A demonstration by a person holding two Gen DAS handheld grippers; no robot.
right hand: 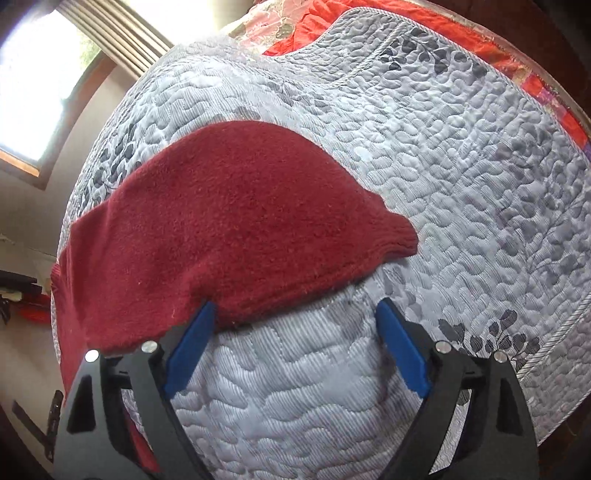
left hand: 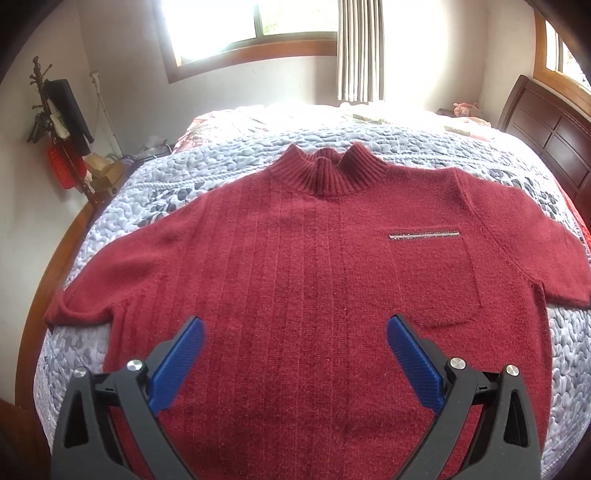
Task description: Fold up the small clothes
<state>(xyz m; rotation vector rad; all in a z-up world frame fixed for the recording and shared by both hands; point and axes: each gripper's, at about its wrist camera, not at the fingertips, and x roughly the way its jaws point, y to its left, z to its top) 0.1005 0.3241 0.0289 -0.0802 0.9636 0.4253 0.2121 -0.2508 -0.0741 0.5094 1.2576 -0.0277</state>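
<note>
The left gripper (left hand: 295, 341) hangs with its blue pads spread wide and nothing between them, poised over the lower middle of the red sweater (left hand: 314, 266), as if sizing up the garment before picking a hold. The right gripper (right hand: 295, 332) is just as wide open and empty; it sits low over the quilt (right hand: 461, 184) with its left pad right at the edge of the sweater's sleeve (right hand: 236, 221), which looks to me like a line-up for taking that sleeve first.

The sweater lies face up and flat on the bed, spread across the grey leaf-patterned quilt, both short sleeves out to the sides and the ribbed collar (left hand: 327, 173) pointing toward the window (left hand: 255, 22). It is a fuzzy, deep red knit with fine vertical ribs down the front and a chest pocket (left hand: 432, 280) trimmed with a thin sparkly strip. No fold has been made in it yet. The wool looks soft and thick, so I would guess it will bunch rather than crease cleanly.
</note>
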